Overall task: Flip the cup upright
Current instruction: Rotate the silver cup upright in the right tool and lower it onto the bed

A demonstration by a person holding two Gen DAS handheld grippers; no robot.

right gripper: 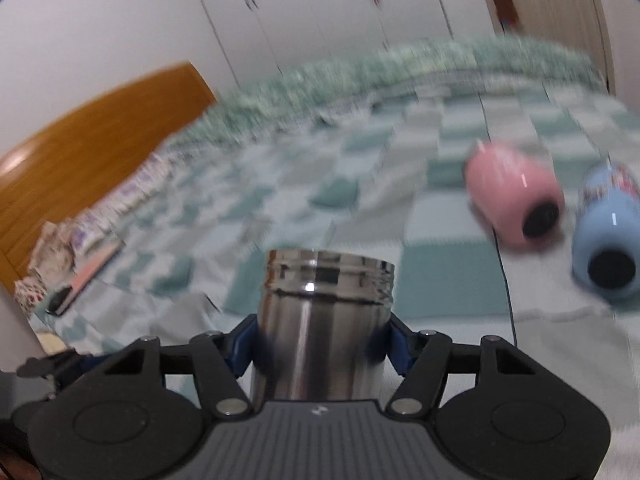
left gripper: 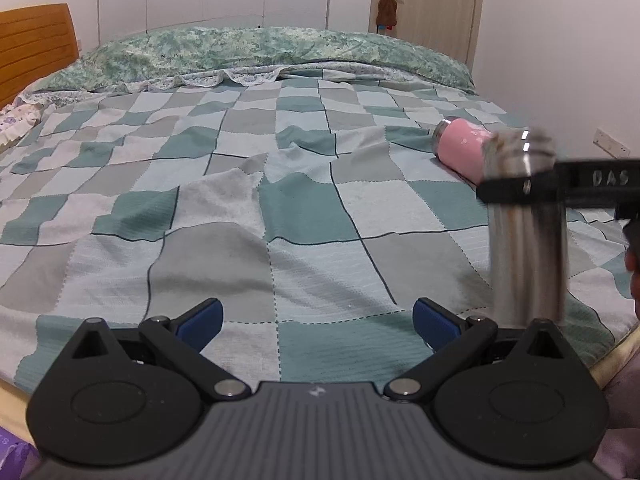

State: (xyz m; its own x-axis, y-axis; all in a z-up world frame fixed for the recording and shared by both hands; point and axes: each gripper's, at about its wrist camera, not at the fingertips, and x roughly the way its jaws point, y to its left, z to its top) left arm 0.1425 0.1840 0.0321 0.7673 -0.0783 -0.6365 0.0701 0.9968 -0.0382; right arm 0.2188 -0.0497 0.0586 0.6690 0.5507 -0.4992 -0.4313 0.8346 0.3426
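A steel cup [right gripper: 320, 320] is clamped between my right gripper's [right gripper: 320, 346] blue pads, open threaded mouth pointing away from the camera. In the left wrist view the same steel cup [left gripper: 524, 236] stands nearly upright at the right, mouth up, with the right gripper's black finger [left gripper: 560, 188] across its upper part. Its base is hidden behind my left gripper's body. My left gripper [left gripper: 318, 322] is open and empty, low over the checked bedspread [left gripper: 280, 200]. A pink cup [left gripper: 464, 148] lies on its side behind the steel one.
In the right wrist view the pink cup [right gripper: 516, 200] and a blue cup [right gripper: 608, 248] lie on their sides at the right. A phone-like flat object [right gripper: 86, 280] lies near the wooden headboard [right gripper: 100, 136]. A folded quilt [left gripper: 260, 52] runs along the bed's far side.
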